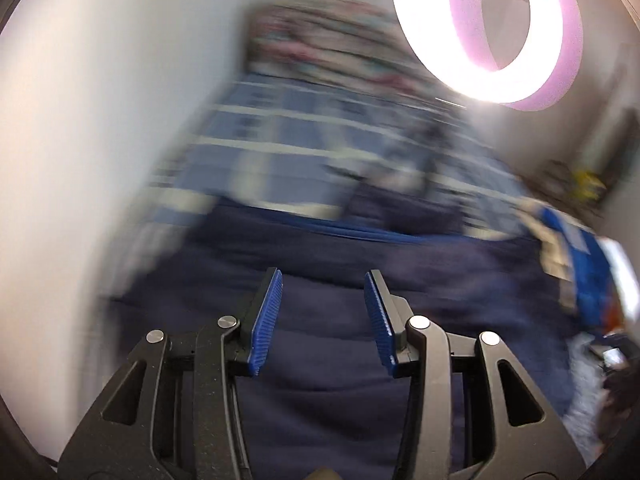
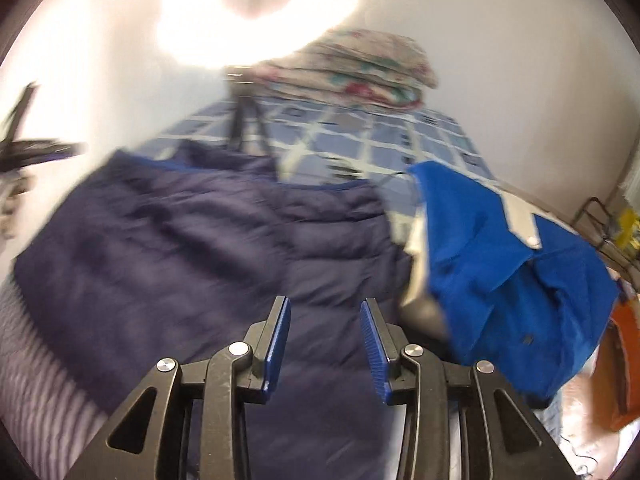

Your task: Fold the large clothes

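Padding makes the navy quilted garment soft, bulky and springy (probably slippery-shelled); it lies spread on the bed. Best grasped at an edge or hem. Left gripper and right gripper hover part-open, holding nothing.

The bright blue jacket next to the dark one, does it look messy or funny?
Yes. The bright blue jacket lies crumpled in a heap at the right edge of the flat navy puffer jacket, on the checked bedsheet. It looks unfolded, while the navy one is spread smooth.
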`<act>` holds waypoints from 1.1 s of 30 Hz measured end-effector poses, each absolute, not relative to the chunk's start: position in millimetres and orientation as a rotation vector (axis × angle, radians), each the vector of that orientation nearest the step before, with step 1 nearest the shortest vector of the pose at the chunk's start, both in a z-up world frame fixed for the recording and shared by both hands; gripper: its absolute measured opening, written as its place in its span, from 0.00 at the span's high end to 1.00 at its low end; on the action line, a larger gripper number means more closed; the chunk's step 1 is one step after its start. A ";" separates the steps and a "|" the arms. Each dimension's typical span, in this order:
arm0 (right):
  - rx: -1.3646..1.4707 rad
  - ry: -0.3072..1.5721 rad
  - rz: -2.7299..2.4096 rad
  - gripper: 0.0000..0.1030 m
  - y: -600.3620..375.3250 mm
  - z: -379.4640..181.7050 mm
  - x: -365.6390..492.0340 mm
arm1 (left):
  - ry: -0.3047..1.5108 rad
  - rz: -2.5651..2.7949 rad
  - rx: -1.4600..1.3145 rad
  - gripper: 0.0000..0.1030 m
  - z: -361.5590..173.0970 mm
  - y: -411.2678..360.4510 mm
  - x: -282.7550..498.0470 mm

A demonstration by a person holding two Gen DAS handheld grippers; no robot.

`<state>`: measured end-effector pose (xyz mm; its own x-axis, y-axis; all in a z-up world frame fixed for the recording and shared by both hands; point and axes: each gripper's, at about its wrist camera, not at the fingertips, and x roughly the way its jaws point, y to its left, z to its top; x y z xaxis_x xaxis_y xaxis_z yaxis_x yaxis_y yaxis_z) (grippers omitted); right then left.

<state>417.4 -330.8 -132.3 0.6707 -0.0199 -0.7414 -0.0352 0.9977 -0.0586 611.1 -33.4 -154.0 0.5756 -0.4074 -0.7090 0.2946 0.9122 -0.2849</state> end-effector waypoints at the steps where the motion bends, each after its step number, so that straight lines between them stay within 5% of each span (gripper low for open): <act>1: -0.064 0.848 0.032 0.66 -323.2 -135.6 411.5 | 0.870 -0.448 -0.144 0.58 -156.2 -51.9 611.9; 14: -0.047 1.014 0.123 0.72 -296.3 -220.9 389.0 | 1.013 -0.347 0.003 0.58 -265.7 -180.3 644.0; 21: 0.012 0.992 0.116 0.71 -303.6 -210.6 368.1 | 0.931 -0.387 -0.050 0.58 -213.6 -156.4 610.5; 25: 0.190 0.933 0.009 0.38 -342.1 -195.9 336.2 | 0.897 -0.434 -0.048 0.58 -188.2 -130.8 564.4; 33: 0.324 0.919 -0.187 0.22 -372.8 -198.3 311.2 | 0.994 -0.456 0.006 0.58 -232.5 -133.7 524.9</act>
<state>311.2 -372.8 -198.3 0.5953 -0.0206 -0.8033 0.2946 0.9357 0.1943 524.9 -133.7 -232.5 0.4595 -0.3679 -0.8084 0.3733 0.9059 -0.2001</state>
